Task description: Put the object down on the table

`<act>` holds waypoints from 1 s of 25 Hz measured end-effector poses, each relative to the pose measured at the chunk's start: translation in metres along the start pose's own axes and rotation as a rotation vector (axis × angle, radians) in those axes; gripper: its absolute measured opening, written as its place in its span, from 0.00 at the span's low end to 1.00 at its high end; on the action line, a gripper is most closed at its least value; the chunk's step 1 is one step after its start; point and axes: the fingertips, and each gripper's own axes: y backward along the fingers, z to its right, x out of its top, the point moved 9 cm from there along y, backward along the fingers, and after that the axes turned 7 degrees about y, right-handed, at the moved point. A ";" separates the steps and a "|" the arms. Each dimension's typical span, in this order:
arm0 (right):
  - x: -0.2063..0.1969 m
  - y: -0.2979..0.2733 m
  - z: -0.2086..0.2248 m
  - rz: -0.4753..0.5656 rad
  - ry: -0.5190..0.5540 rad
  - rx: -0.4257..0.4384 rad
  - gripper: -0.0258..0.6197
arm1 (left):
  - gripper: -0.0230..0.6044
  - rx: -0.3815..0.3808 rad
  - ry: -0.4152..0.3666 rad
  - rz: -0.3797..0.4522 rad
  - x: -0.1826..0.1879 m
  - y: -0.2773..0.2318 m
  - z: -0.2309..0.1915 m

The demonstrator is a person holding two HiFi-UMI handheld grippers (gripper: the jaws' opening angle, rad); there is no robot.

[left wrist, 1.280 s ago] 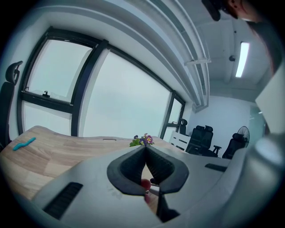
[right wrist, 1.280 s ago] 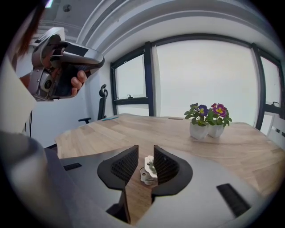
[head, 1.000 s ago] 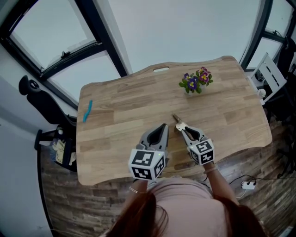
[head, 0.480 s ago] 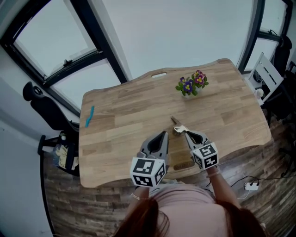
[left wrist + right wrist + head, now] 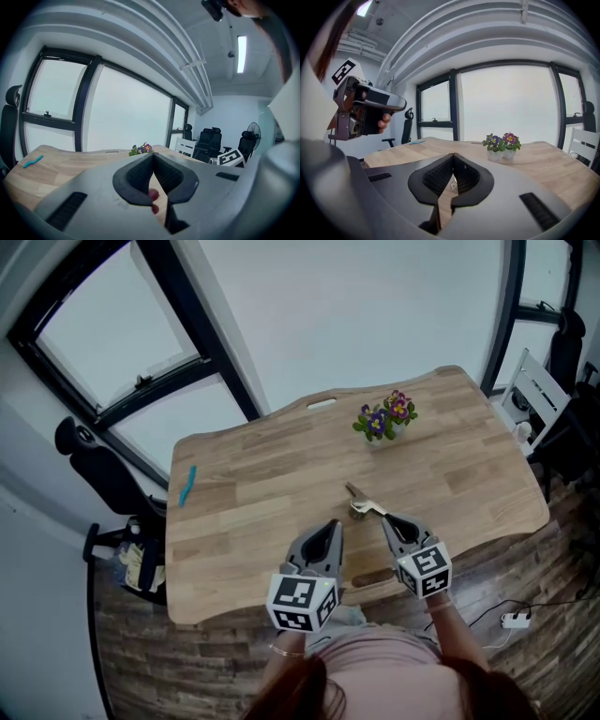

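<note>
A small bunch of keys (image 5: 361, 505) lies on the wooden table (image 5: 262, 465), near the front middle. My right gripper (image 5: 385, 518) sits just behind the keys, its jaws shut with nothing between them. In the right gripper view the jaws meet (image 5: 453, 155), and a pale bit of the keys (image 5: 452, 185) shows on the table below them. My left gripper (image 5: 333, 524) hovers to the left of the keys, also shut and empty (image 5: 152, 155).
Two small flower pots (image 5: 382, 420) stand at the back right of the table. A blue object (image 5: 187, 485) lies near the left edge. A black office chair (image 5: 94, 474) stands off the left side, a white chair (image 5: 530, 390) off the right.
My right gripper's jaws have closed and drawn back a little from the keys, which stay on the table. The left gripper has held its place.
</note>
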 end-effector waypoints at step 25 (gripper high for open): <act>0.062 0.106 -0.019 0.195 0.026 -0.122 0.04 | 0.04 0.023 -0.039 0.061 0.004 0.061 0.050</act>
